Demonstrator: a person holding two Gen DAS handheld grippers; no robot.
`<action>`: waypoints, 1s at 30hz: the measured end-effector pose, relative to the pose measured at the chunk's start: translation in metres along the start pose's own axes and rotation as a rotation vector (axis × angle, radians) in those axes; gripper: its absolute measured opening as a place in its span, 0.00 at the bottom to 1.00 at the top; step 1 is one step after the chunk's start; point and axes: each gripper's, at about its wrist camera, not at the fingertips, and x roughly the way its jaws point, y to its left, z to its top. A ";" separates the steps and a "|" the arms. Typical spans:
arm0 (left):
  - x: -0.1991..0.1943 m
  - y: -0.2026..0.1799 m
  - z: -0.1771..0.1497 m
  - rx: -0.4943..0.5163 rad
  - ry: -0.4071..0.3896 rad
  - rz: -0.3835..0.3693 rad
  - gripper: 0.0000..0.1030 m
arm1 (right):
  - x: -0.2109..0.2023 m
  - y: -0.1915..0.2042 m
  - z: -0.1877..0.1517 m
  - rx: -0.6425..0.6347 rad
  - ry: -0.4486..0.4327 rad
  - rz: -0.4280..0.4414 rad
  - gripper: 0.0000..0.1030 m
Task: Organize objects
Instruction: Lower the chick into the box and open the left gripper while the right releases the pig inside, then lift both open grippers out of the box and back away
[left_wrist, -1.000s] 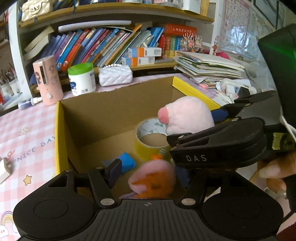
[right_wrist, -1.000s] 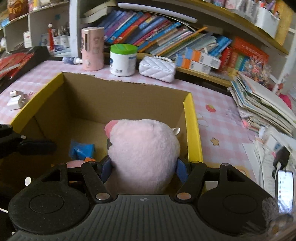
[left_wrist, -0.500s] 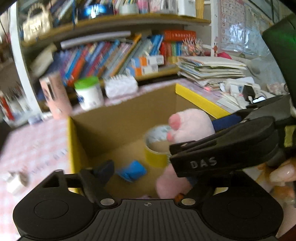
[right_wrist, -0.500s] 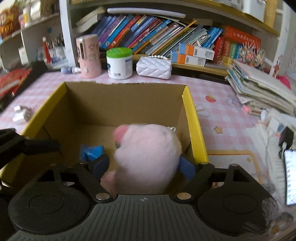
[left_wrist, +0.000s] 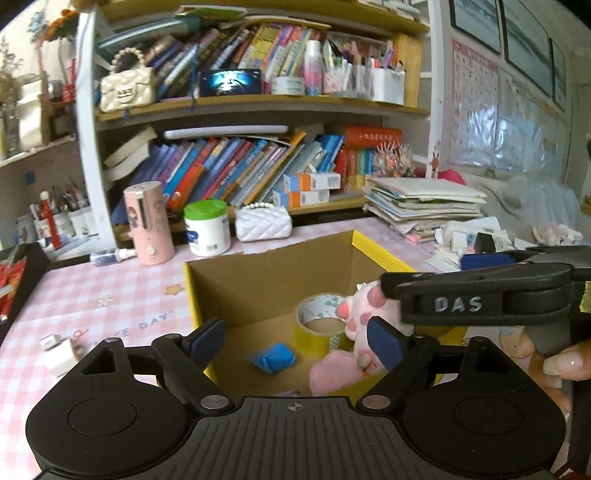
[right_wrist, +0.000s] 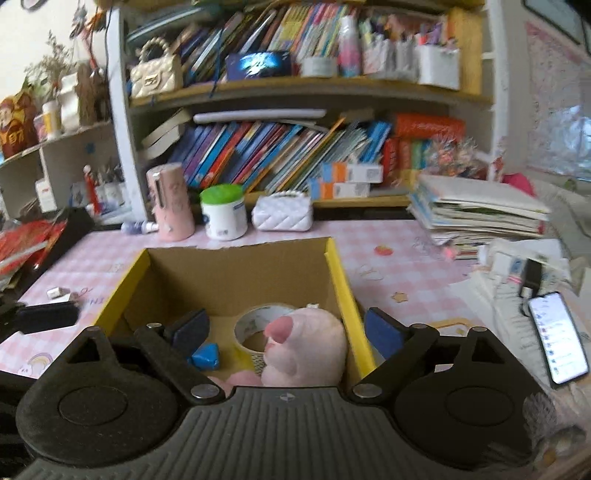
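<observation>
A cardboard box with yellow rims (left_wrist: 365, 247) (right_wrist: 345, 284) stands on the pink checked table. Inside lie a pink plush pig (right_wrist: 306, 350) (left_wrist: 364, 306), a roll of tape (left_wrist: 319, 326) (right_wrist: 258, 332), a blue block (left_wrist: 273, 358) (right_wrist: 207, 356) and a second pink plush (left_wrist: 332, 371). My right gripper (right_wrist: 288, 332) is open above the box, with the pig lying free between and below its pads. My left gripper (left_wrist: 295, 339) is open and empty over the box's near side. The right gripper's body also shows in the left wrist view (left_wrist: 480, 299).
Behind the box stand a pink cylinder (left_wrist: 147, 221), a green-lidded jar (left_wrist: 207, 227) and a white quilted purse (left_wrist: 262, 223) before a bookshelf. Stacked papers (left_wrist: 421, 203) lie right, a phone (right_wrist: 557, 336) lies far right, and a small white charger (left_wrist: 61, 354) lies left.
My right gripper has opened and let the pink pig drop into the box. Both grippers have risen and pulled back from the box.
</observation>
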 end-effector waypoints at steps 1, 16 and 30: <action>-0.005 0.001 -0.003 -0.005 -0.004 0.004 0.84 | -0.004 -0.001 -0.002 0.006 -0.007 -0.015 0.88; -0.054 0.030 -0.054 -0.043 0.076 0.064 0.88 | -0.044 0.030 -0.061 0.077 0.123 -0.203 0.88; -0.088 0.063 -0.091 -0.039 0.175 0.062 0.88 | -0.066 0.089 -0.103 0.061 0.240 -0.198 0.89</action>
